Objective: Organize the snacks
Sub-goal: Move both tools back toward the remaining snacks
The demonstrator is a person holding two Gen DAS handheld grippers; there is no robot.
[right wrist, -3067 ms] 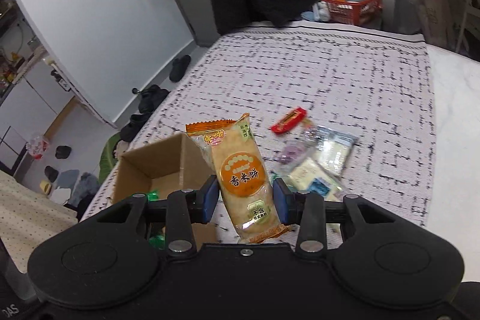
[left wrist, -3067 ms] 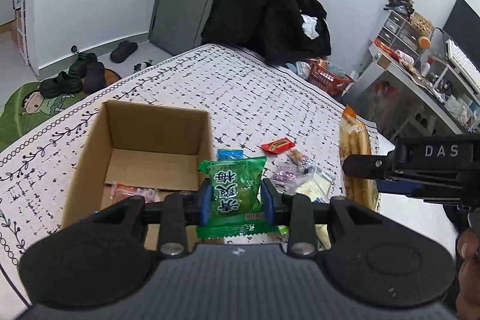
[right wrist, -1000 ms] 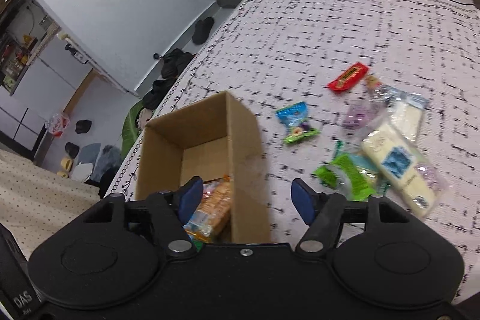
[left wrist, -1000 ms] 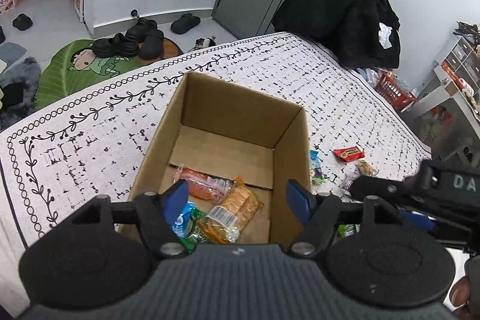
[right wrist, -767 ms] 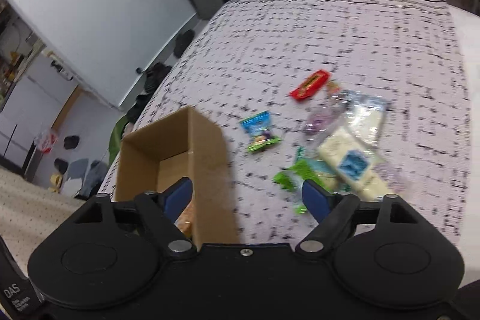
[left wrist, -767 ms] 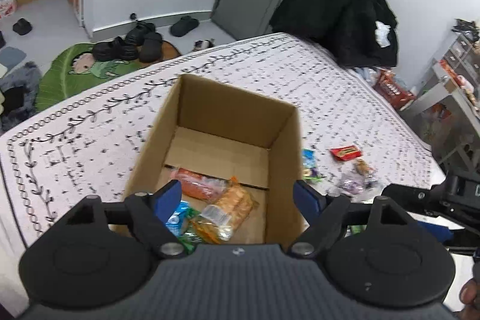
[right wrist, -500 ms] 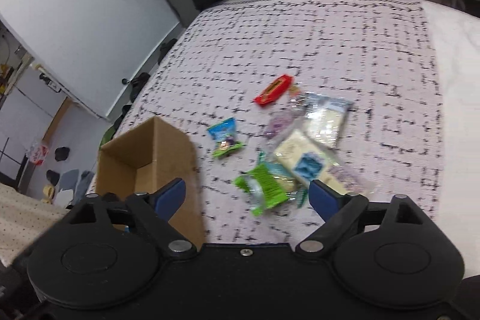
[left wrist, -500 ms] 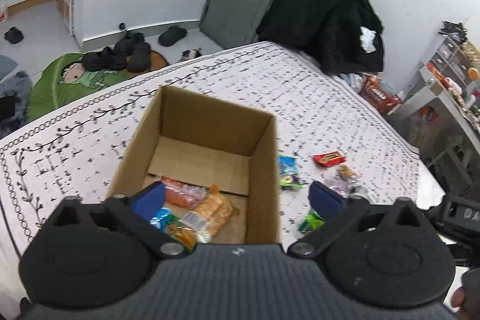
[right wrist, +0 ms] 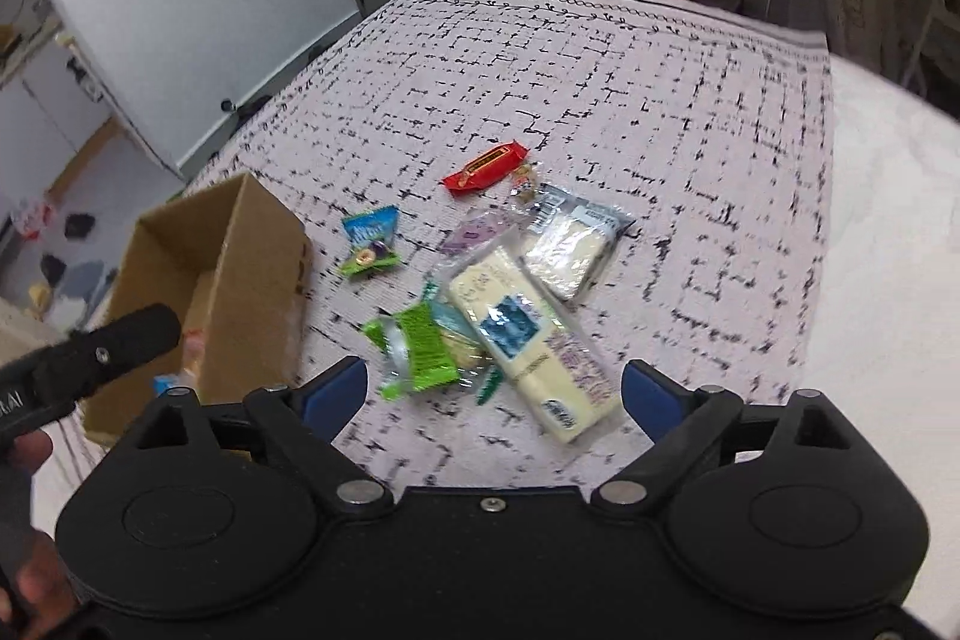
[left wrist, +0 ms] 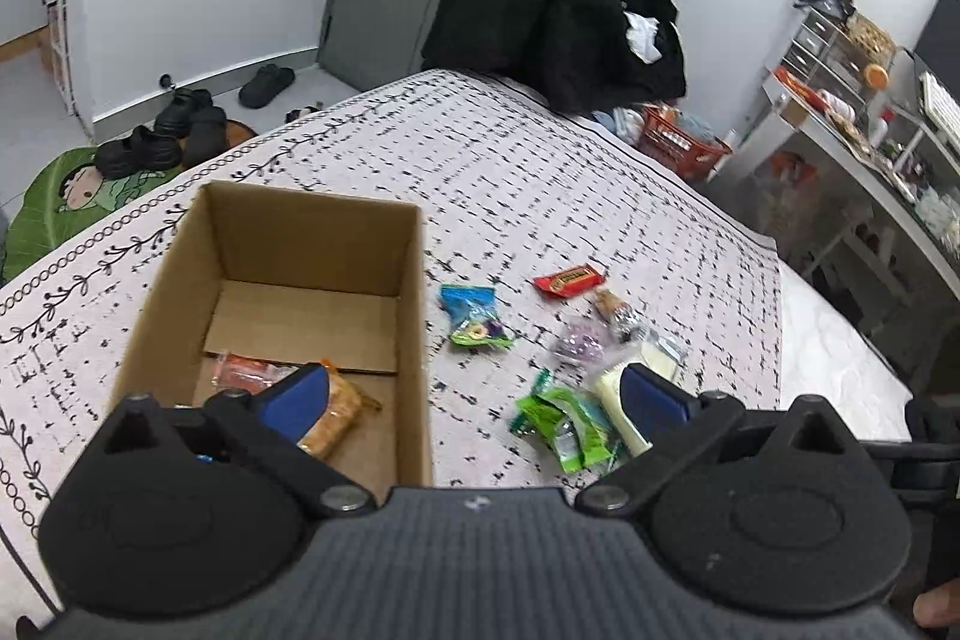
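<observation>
Cardboard box [left wrist: 282, 280], already holding several packets, sat at nine o'clock of the loose snacks on the patterned bedspread [right wrist: 600, 70]. Both the left gripper [left wrist: 474, 394] and the right gripper [right wrist: 492, 391] had just been opening, nothing between the jaws. Taking the pale cheese packet [right wrist: 528, 340] across its narrow width would likely serve best.

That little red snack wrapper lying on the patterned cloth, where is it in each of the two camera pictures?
Left wrist view: the red wrapper lies right of centre, farthest back among the loose snacks.
Right wrist view: the red wrapper sits near the centre, above the snack pile.
Shared landmark: the cardboard box stands to its left in both.
</observation>
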